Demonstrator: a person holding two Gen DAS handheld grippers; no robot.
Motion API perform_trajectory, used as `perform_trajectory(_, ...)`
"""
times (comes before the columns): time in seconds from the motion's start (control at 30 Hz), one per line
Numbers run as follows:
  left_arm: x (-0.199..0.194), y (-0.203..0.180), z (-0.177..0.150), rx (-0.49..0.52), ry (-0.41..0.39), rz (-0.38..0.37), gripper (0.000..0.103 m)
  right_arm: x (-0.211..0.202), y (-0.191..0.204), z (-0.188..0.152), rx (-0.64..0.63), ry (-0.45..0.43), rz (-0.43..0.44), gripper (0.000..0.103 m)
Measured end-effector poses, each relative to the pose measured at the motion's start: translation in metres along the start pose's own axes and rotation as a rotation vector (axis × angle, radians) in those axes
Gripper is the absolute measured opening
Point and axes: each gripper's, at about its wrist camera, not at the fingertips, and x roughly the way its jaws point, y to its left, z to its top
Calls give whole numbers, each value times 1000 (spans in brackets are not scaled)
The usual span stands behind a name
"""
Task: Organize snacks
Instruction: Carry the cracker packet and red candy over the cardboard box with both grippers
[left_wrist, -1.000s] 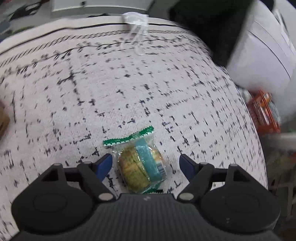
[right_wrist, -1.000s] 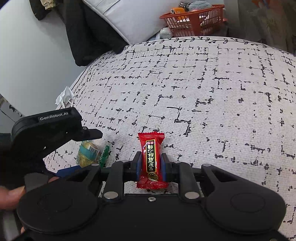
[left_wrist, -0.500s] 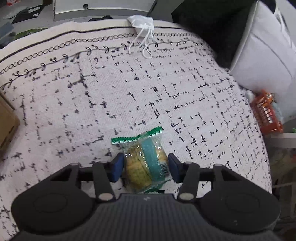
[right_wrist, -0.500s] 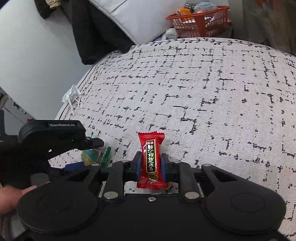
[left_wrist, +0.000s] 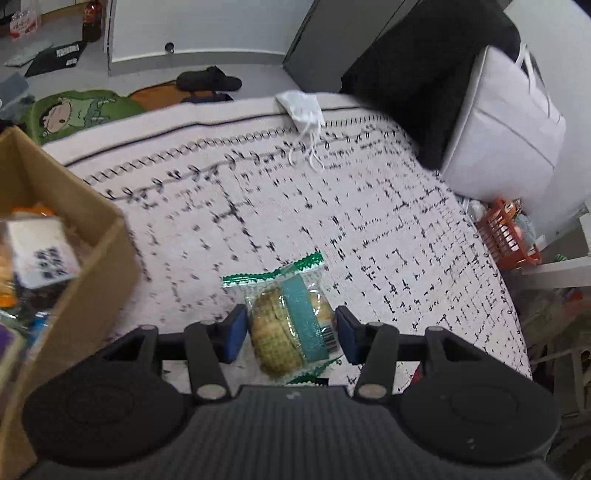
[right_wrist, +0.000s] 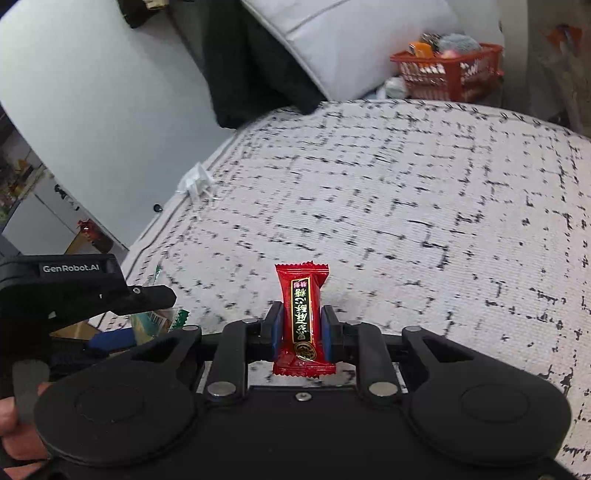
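Two grippers over a white cloth (left_wrist: 388, 221) with little black marks

Left gripper (left_wrist: 291, 334): blue pads pinching a clear cookie pack (left_wrist: 290, 326) with green zigzag ends and a blue-green band. Pack squeezed from both sides, sticking out forward between the pads, up off the cloth. Seen from the right wrist view too, low on the left, with just a bit of the pack (right_wrist: 155, 321) peeking out under the black body of that gripper (right_wrist: 122, 338)

Right gripper (right_wrist: 302, 334): pads pressed close, pinching a red candy (right_wrist: 302, 317) with a black and gold label. Candy standing upright between the pads, top end pointing away, bottom end down near the gripper body

Brown cardboard box (left_wrist: 92, 258) on the left, open on top, full of blurry packets. Small white mask (left_wrist: 301, 107) with strings at the far edge of the cloth. Orange basket (right_wrist: 448, 72) past the cloth, holding small things. Big pale cushion (left_wrist: 506, 133) and something black beside it. Bit of a hand (right_wrist: 14, 435) at the lower left corner in the right wrist view
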Motion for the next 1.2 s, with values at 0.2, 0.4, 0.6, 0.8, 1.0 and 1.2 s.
perform_trajectory(0.2,-33,14,3,22,-35,-19,51,-12,31,-7,-57,-26,30,21)
perform_trajectory(0.4,-62,32,4,35,-69,-22,51,-25,55,-12,-112,-45,63,21)
perform_trajectory(0.6,-94,51,12,67,-111,-15,51,-25,79,-17,-145,-49,82,21)
perform_trajectory(0.8,-121,78,24,88,-154,10,51,-25,112,-22,-183,-62,124,21)
perform_trajectory(1.0,-136,111,34,73,-177,47,51,-23,133,-24,-170,-71,155,21)
perform_trajectory(1.2,-141,140,42,64,-171,74,51,-25,159,-27,-183,-90,180,21)
